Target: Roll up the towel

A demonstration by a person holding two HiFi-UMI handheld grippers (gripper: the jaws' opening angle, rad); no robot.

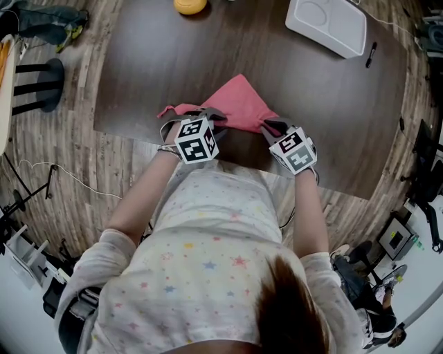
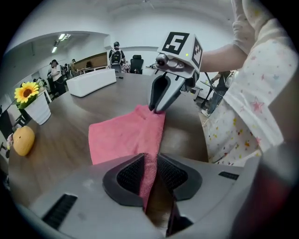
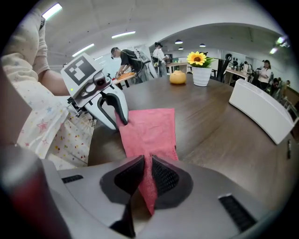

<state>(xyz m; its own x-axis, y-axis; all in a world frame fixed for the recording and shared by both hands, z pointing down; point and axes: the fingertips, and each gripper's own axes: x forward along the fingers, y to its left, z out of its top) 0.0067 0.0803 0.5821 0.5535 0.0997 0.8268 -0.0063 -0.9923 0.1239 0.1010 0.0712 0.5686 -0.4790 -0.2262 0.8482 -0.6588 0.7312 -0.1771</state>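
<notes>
Person's star-print shirt [image 1: 208, 228] fills the near frame, with both forearms reaching to the table's near edge. Left gripper [image 2: 150, 173]: jaws a little apart, near left edge of the pink towel [image 2: 121, 135] hanging between the pads, loose rather than pinched. Right gripper [image 3: 145, 176]: clenched on the towel's near right corner, pads tight on the cloth. Towel sits at the near edge of the dark wood table [image 1: 159, 62], strung between the two grippers, the rest lying flat toward the far side. Far left: orange fruit [image 1: 190, 5], with a sunflower pot [image 3: 201, 72] near it. Far right: white tray [image 1: 327, 24], black pen [image 1: 372, 54] just right of it.
</notes>
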